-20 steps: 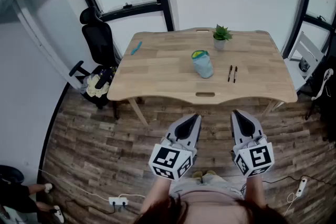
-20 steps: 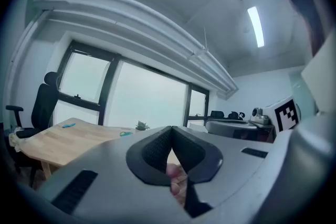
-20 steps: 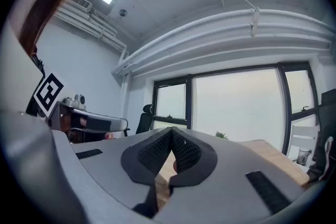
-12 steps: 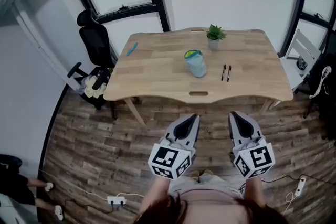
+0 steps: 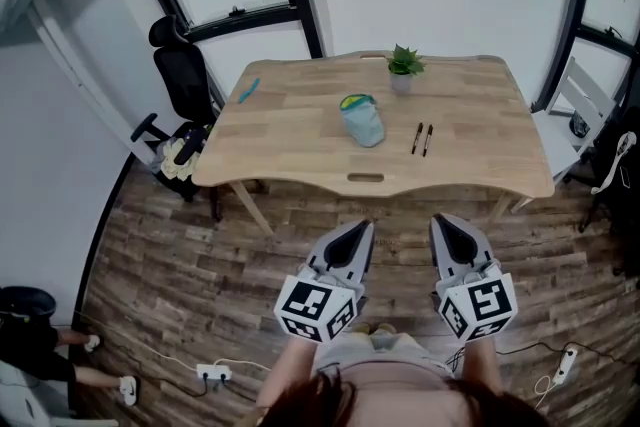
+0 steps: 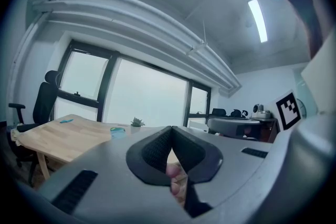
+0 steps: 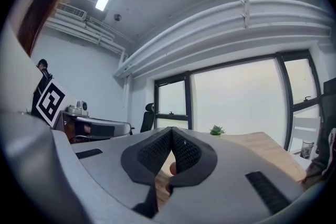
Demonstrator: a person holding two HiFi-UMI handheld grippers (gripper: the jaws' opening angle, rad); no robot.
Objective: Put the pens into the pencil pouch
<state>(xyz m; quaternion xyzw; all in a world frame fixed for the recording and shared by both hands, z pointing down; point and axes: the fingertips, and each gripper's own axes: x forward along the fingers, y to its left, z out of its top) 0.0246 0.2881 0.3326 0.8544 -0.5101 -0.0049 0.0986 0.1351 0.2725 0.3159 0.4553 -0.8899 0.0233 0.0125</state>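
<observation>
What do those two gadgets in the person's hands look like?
The left gripper and right gripper are matching grey plastic wedges tapering to a point. Black textured pads line their jaws. Each carries a white cube with black square markers at its rear.

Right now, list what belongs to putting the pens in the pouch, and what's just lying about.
For the job: two black pens, side by side on the table; pale blue pencil pouch left of them; left gripper and right gripper, both shut, empty.

Lying about: potted plant; small blue item near the table's left edge; office chair; power strip.
</observation>
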